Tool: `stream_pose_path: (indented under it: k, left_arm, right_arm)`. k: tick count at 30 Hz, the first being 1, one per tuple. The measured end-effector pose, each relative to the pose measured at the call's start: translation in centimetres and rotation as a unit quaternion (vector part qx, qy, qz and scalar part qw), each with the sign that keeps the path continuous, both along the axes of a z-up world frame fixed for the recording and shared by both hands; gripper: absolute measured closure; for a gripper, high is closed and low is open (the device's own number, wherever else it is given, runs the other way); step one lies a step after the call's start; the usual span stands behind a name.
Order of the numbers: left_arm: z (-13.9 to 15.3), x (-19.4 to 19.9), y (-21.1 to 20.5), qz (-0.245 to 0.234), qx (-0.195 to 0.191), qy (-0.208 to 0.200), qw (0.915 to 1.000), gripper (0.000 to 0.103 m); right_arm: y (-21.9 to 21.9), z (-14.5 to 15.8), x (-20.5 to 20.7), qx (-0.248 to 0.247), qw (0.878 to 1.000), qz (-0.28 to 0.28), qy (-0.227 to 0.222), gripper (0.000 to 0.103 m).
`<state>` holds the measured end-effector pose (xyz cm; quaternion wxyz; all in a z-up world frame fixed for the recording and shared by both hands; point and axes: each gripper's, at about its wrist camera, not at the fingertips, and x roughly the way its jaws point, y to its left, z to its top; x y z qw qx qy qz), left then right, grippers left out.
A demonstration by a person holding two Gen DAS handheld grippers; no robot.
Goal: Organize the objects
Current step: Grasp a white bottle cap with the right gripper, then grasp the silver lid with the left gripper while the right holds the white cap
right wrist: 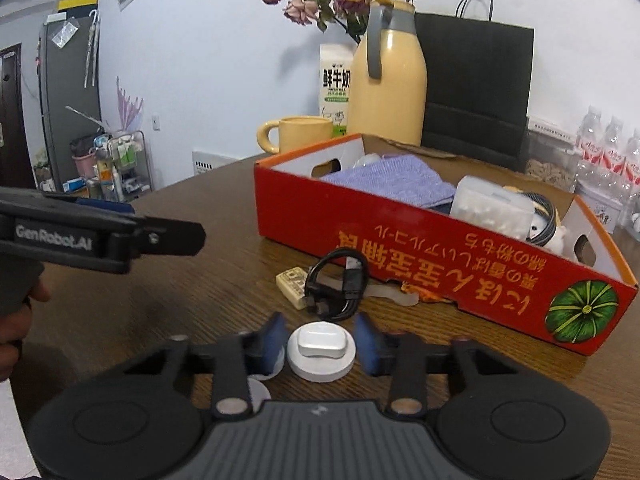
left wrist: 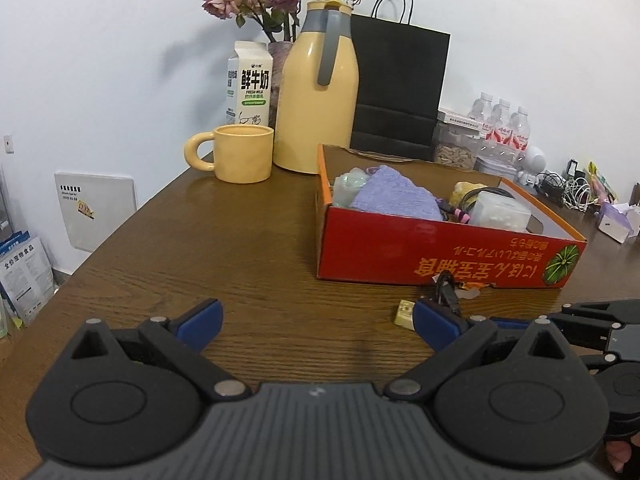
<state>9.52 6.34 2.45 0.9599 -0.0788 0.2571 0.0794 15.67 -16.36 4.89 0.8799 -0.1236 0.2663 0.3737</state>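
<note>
Surface: brown wood-grain table point(right wrist: 200, 280), with your red cardboard box point(right wrist: 440, 264) at the far right.
Puck: small white round disc point(right wrist: 322, 354) with a raised rounded-oblong top, lying on the near table.
Right gripper point(right wrist: 322, 344): your blue pads flank the puck closely; I cannot tell if they press it.
Left gripper point(left wrist: 316, 320): your jaws stand wide apart, nothing between.
Cable: black coil point(right wrist: 338, 284) just beyond the puck.

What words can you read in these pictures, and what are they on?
"鲜牛奶" and "FRESH MILK": on the milk carton.
"GenRobot.AI": on the left tool, seen from the right wrist.
Red box: yellow upside-down characters, not clearly readable.
Water bottles, wall panel, small packet: print too small or blurred.
</note>
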Motion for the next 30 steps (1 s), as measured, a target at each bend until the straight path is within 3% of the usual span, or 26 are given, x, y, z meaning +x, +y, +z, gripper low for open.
stream_pose_path:
  k: [16, 23, 30]
  left_arm:
    - [-0.7, 0.5, -0.5, -0.011, -0.001, 0.011, 0.9999, 0.000]
    - [-1.0, 0.8, -3.5, -0.090, 0.018, 0.021, 0.9956, 0.001]
    - [-0.8, 0.9, -5.4, -0.131, 0.042, 0.011, 0.9905, 0.000]
  right_arm:
    - [-1.4, 0.2, -0.4, 0.039, 0.999, -0.004, -0.017, 0.077]
    - [-3.0, 1.3, -0.3, 0.086, 0.996, -0.012, -0.015, 0.077]
    - [-4.3, 2.6, 0.0, 0.102, 0.994, -0.019, -0.023, 0.077]
